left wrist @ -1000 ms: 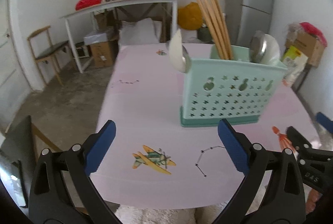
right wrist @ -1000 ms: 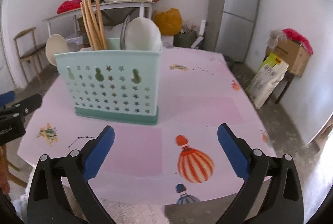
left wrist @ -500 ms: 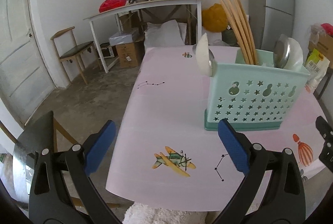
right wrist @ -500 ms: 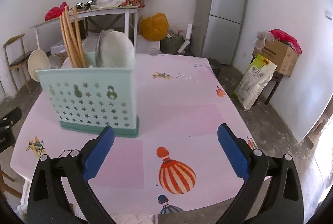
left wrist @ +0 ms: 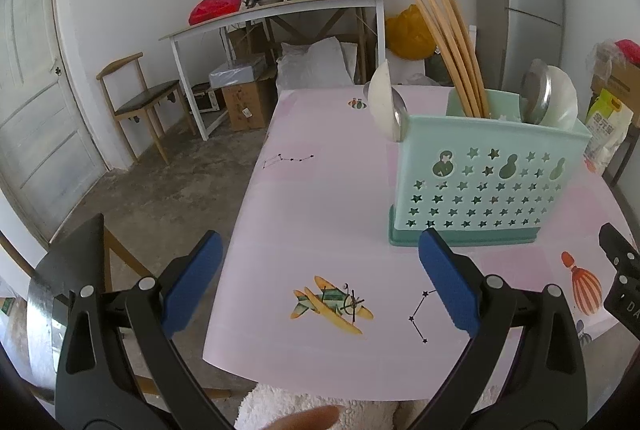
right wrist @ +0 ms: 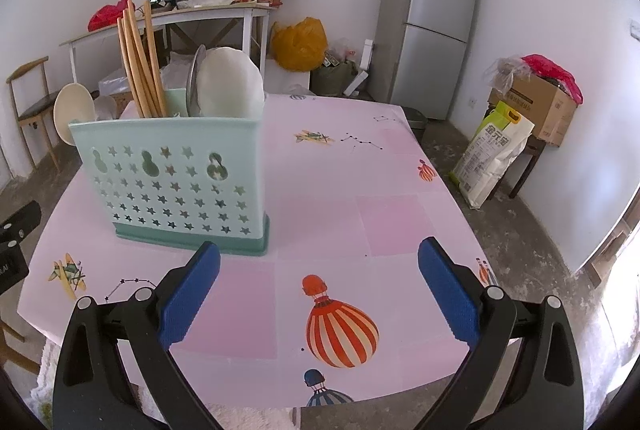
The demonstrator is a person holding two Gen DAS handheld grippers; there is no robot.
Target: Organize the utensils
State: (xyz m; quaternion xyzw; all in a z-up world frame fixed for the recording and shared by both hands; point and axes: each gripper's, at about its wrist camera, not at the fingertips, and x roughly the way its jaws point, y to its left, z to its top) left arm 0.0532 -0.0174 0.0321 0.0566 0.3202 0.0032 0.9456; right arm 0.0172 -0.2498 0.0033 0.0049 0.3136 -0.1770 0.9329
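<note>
1. Left wrist view: the left gripper (left wrist: 318, 282) hangs over the near edge of the pink table (left wrist: 320, 214), its blue pads spread wide with nothing between them.
2. Under that gap lies a printed yellow aeroplane (left wrist: 332, 304) on the tablecloth, with a dotted constellation print just to its right.
3. A mint green utensil caddy (left wrist: 488, 186) stands upright on the table ahead and to the right of this gripper, well apart from the pads.
4. Wooden chopsticks (left wrist: 454, 50) lean up out of the caddy's back, a white spoon (left wrist: 382, 100) pokes out at its left end, and a metal spoon with a white one (left wrist: 554, 94) sits at its right end.
5. Right wrist view: the right gripper (right wrist: 320, 282) is likewise held wide apart and carries nothing, over a printed striped balloon (right wrist: 340, 330).
6. From this side the caddy (right wrist: 172, 182) stands ahead and to the left, the left pad just short of its base, not touching as far as I can see.
7. Beyond the table stand a grey fridge (right wrist: 432, 18), a cluttered white side table (right wrist: 168, 18) and a wooden chair (left wrist: 140, 98).
</note>
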